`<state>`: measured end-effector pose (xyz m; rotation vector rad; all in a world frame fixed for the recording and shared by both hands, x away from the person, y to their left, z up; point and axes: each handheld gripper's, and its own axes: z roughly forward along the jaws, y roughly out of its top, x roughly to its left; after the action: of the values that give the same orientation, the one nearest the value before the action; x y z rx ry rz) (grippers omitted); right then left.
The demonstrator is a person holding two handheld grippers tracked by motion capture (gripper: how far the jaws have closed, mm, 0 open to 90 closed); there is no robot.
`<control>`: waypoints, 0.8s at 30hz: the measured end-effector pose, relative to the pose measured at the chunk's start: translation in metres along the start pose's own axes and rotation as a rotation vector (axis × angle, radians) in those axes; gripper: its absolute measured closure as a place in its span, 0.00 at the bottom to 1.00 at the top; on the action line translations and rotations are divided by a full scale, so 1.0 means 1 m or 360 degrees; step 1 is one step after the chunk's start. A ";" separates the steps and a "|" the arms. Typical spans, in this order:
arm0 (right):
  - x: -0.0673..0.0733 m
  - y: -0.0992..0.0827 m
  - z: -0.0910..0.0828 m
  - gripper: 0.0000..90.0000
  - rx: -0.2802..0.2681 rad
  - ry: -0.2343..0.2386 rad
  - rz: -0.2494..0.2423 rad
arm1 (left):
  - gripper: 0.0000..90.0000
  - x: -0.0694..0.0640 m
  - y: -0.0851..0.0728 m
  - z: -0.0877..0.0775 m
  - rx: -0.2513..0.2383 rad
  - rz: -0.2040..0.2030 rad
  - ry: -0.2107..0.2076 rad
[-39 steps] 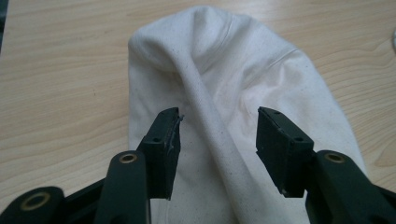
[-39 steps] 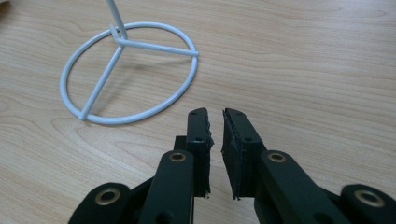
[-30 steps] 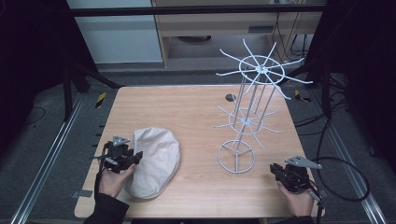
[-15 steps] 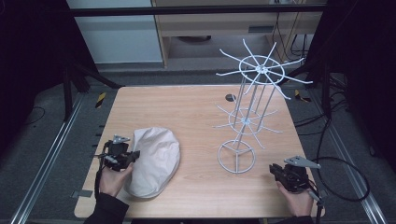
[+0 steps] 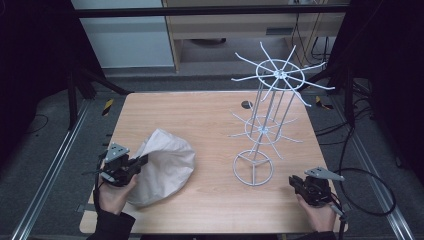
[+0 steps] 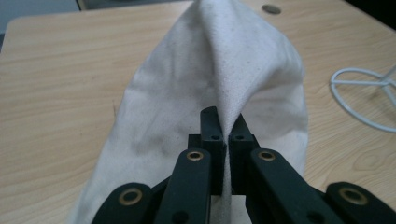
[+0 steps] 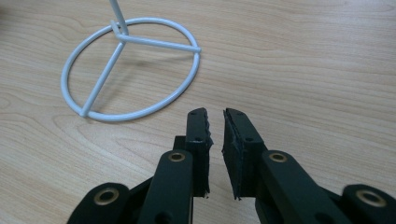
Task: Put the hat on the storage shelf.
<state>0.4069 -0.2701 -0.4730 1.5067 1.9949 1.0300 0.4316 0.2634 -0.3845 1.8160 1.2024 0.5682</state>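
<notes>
High view: at the near left edge of the wooden table [image 5: 210, 115], a person's left hand is holding the left gripper [image 5: 141, 161], whose jaws are pressed together on a fold of a pale cloth cap [image 5: 165, 167]. The left gripper view shows the fabric [image 6: 210, 88] pinched tight between the two black jaws and rising from them in a tented ridge, which suggests the near edge is being lifted off the wood so the cap can be carried. The jaws have just been closing, with the cloth between them. The rest of the cap is sagging onto the table, near the left side.

At the near right edge, the right hand is resting the right gripper [image 5: 292, 181] low on the table. In the right gripper view its jaws [image 7: 215, 122] are standing slightly parted with nothing between them, pointing toward the ring base [image 7: 128, 70] of a white wire rack [image 5: 265, 132]. It seems to be waiting there, perhaps ready to steady the rack.

Farther back on the right, the rack is standing upright, its spokes fanning out in a low tier and a high tier [image 5: 280, 75], all bare. The cap is well apart from it, so hanging the cap on a spoke looks like the likely aim.
</notes>
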 end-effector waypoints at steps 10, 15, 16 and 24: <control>0.001 0.000 0.000 0.89 -0.0004 0.0001 0.0012 | 0.99 -0.012 0.012 -0.027 -0.0240 0.0032 -0.0100; 0.000 0.000 -0.001 0.89 -0.0015 -0.0003 -0.0004 | 0.99 -0.019 0.017 -0.037 -0.0359 0.0060 -0.0128; 0.001 0.000 -0.001 0.89 -0.0017 -0.0004 0.0004 | 0.99 -0.020 0.018 -0.038 -0.0384 0.0065 -0.0132; 0.001 0.001 -0.002 0.89 -0.0042 0.0001 -0.0009 | 0.99 -0.028 0.026 -0.050 -0.0523 0.0090 -0.0164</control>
<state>0.4053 -0.2695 -0.4711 1.4862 1.9769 1.0504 0.3956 0.2546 -0.3339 1.5824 0.9306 0.6548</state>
